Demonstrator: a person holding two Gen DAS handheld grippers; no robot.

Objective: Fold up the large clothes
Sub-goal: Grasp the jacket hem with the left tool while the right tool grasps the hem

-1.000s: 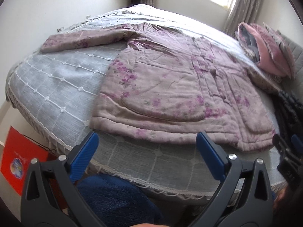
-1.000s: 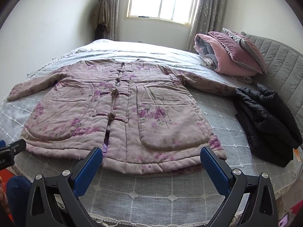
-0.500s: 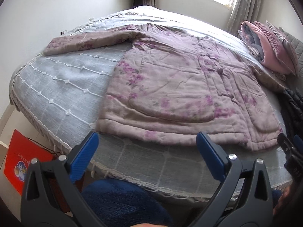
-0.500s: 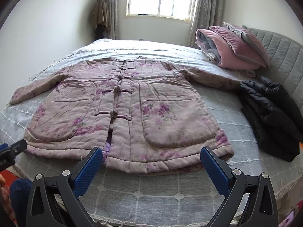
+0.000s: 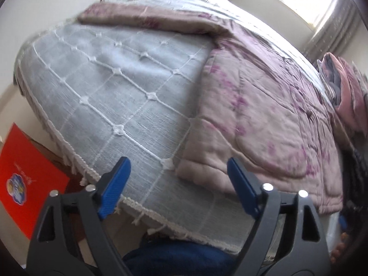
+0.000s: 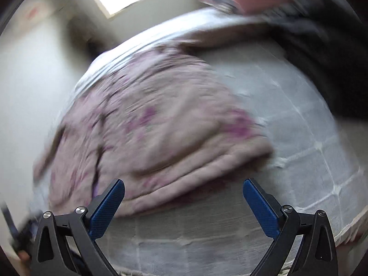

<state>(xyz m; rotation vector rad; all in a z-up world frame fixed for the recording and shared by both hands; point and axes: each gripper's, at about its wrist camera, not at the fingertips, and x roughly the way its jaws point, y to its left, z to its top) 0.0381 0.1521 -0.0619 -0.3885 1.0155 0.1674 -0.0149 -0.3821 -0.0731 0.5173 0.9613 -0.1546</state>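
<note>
Left wrist view: the left gripper (image 5: 178,179) gapes wide, holding nothing, just short of the pink floral coat (image 5: 260,105) spread flat on the grey bedspread (image 5: 110,87).

Right wrist view, blurred: the right gripper (image 6: 184,199) is spread, empty, near the coat's (image 6: 156,126) hem.

A bed (image 5: 119,87) with a grey grid-stitched bedspread carries a pink floral padded jacket (image 5: 264,115) spread flat, pink folded bedding (image 5: 347,96) and a black garment (image 6: 326,53).
</note>
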